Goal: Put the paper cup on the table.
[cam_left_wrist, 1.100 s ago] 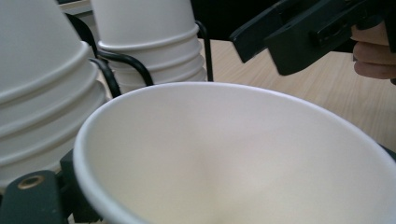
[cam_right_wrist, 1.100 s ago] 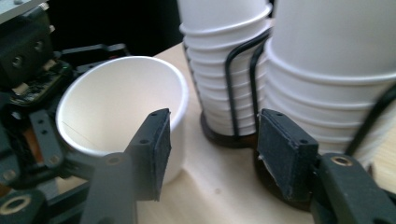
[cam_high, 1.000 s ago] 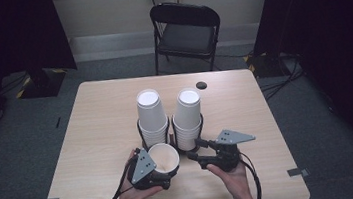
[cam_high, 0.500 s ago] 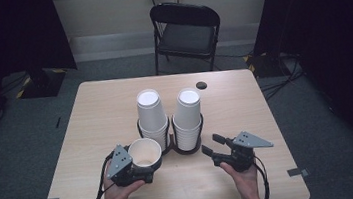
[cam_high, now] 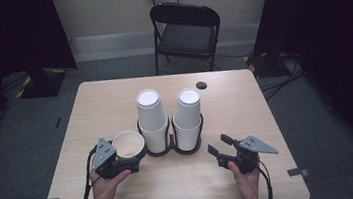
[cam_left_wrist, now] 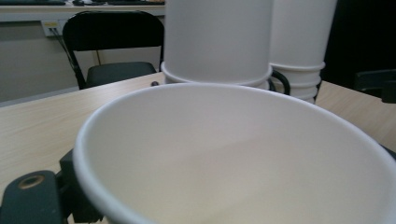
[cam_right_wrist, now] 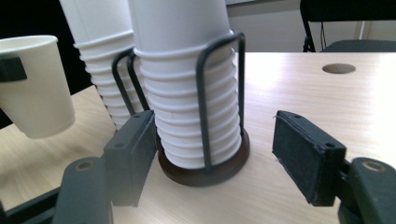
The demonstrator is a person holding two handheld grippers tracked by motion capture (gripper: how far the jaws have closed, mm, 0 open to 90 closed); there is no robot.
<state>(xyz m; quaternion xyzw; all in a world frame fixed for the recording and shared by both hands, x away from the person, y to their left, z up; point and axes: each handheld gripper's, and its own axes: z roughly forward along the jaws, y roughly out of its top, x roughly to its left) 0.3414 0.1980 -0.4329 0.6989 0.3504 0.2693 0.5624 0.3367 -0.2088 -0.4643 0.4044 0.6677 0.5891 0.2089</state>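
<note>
Down at lower left, the left gripper (cam_high: 121, 161) is pinching a paper cup (cam_high: 128, 144) by its wall, mouth up, beside the cup stacks (cam_high: 169, 118). Lower right, the right gripper (cam_high: 218, 146) is empty, its jaws having just been opening, spread toward the wire holder (cam_right_wrist: 205, 158).

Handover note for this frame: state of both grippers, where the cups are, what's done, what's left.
Left gripper: shut on a single paper cup, held upright, mouth up, just left of the cup holder.
Right gripper: jaws have just been opening, nothing between them; it sits right of the holder, pointing at it.
Two cup stacks stand upside down in the holder.
Done: one cup is separate.
Left: probably set it on the table.
</note>
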